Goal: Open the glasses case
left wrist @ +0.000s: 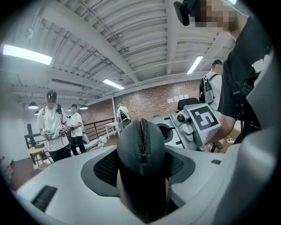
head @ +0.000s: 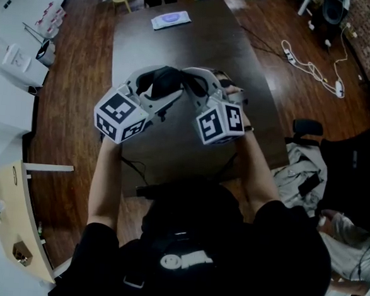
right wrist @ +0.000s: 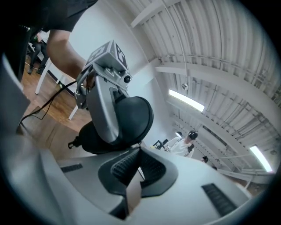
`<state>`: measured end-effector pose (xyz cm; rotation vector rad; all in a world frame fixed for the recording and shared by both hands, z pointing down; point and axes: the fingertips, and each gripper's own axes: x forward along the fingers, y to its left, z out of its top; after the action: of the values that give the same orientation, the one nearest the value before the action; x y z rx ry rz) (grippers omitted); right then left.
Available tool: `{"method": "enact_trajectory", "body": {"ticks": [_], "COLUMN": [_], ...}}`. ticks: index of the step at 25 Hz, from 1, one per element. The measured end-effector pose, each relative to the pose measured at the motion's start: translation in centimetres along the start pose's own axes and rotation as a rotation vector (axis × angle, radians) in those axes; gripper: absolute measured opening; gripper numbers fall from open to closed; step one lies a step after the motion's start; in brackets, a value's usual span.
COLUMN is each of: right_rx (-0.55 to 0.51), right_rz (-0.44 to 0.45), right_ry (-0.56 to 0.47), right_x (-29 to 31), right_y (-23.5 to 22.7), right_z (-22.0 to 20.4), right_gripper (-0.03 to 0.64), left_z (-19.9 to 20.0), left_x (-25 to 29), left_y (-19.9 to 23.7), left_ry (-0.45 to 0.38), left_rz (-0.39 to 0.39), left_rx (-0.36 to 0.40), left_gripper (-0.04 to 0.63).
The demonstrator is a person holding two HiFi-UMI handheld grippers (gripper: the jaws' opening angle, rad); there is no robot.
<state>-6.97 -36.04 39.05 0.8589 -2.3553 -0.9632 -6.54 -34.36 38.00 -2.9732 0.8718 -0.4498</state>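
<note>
the head camera looks steeply down from high up at the table (head: 180, 42), the left gripper (head: 163, 84) and the right gripper (head: 193, 81). each gripper camera sits close behind its own jaws, facing the other gripper, with ceiling (left wrist: 131, 44) behind. all three see the black case (left wrist: 140, 158).

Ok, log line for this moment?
left gripper: shut on glasses case, held over table | right gripper: shut at case seam | zipper: closed at visible end
</note>
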Motion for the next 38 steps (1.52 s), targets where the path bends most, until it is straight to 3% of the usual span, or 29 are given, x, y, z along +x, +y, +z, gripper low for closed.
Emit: {"method": "enact_trajectory", "body": {"ticks": [6, 13, 19, 23, 32, 38], "right_rx": [-0.015, 0.027, 0.059, 0.091, 0.225, 0.499], "right_rz": [0.018, 0.035, 0.048, 0.102, 0.097, 0.097], "right_ry": [0.028, 0.043, 0.043, 0.052, 0.022, -0.054], "right_x": [0.3, 0.9, 2.1, 1.8, 1.5, 1.4], "right_y": [0.8, 1.7, 2.1, 3.8, 4.1, 3.2], "right_z": [-0.6, -1.4, -1.8, -2.3, -1.8, -1.3], "right_gripper": [0.005, 0.006, 0.006, 0.006, 0.006, 0.006], "left_z": [1.3, 3.1, 5.1, 5.5, 7.1, 6.9], "left_x": [-0.6, -1.3, -2.0, -2.4, -2.8, -2.8], "left_y": [0.6, 2.0, 3.4, 3.0, 3.2, 3.7], "left_ry": [-0.107, -0.223, -0.295, -0.302, -0.381, -0.413], "left_rz": [-0.005, 0.022, 0.062, 0.099, 0.112, 0.127], "left_rx": [-0.125, -0.199, -0.203, -0.218, -0.224, -0.243], "left_gripper": [0.265, 0.265, 0.265, 0.265, 0.265, 0.265]}}
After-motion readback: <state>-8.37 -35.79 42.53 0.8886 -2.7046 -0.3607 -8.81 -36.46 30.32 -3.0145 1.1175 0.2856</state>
